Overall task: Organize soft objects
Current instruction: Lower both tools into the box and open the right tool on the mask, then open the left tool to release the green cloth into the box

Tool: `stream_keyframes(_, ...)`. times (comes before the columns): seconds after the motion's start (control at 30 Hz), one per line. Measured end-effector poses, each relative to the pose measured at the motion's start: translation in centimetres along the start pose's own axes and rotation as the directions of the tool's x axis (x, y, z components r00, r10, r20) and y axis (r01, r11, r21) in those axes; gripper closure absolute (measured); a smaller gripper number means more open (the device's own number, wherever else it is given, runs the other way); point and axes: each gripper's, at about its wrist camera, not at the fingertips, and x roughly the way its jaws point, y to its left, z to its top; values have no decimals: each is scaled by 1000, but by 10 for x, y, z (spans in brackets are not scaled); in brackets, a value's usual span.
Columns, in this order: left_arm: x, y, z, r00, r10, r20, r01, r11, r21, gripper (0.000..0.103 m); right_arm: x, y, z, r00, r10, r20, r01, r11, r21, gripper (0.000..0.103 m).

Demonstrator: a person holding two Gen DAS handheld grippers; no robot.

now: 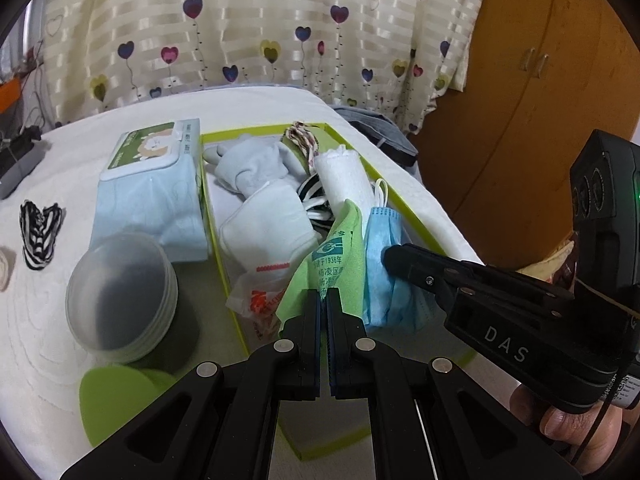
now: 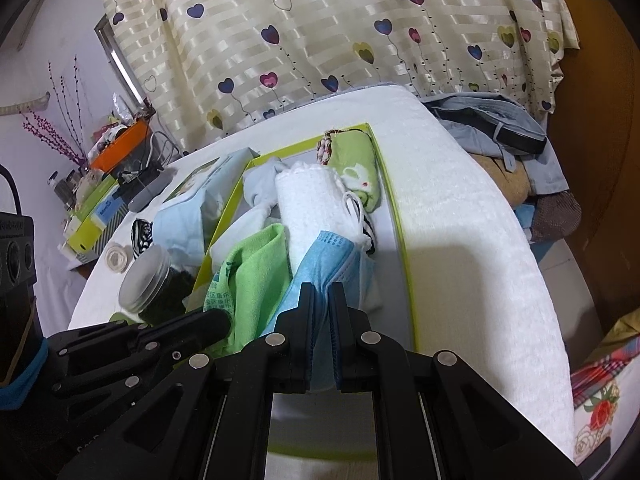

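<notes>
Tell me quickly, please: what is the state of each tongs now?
Left tongs: shut on the green cloth.
Right tongs: shut on the blue face mask.

Left gripper (image 1: 324, 296): matte black linkage arms, silver round rivets, blue pads lining the fingers.
Right gripper (image 2: 322, 292): same black build, white "DAS" lettering on its side, green light on housing.
Hand (image 1: 576, 428): bare skin.
</notes>
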Motion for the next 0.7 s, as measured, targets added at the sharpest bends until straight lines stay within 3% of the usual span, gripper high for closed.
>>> stream_keyframes(0.27,9,2,7,1000,13,-3,-13,1000,-15,100,5,-5,7,1000,29,-6,-29,999,23,94)
stream_keyframes(0.47,0,1,4,1000,4,7,-3,1000,-14,99,-9,-4,0,1000,-13,11,13,1000,12,74)
stream_keyframes(0.53,-3,0,3,1000,3,20,-3,1000,-10,98,-14,-2,-3,1000,-16,14,16,1000,6,61)
stream_keyframes(0.7,-19,-4,0,999,-5,50,5,1000,1,95,-26,3,-7,999,-24,32,24,1000,-9,60)
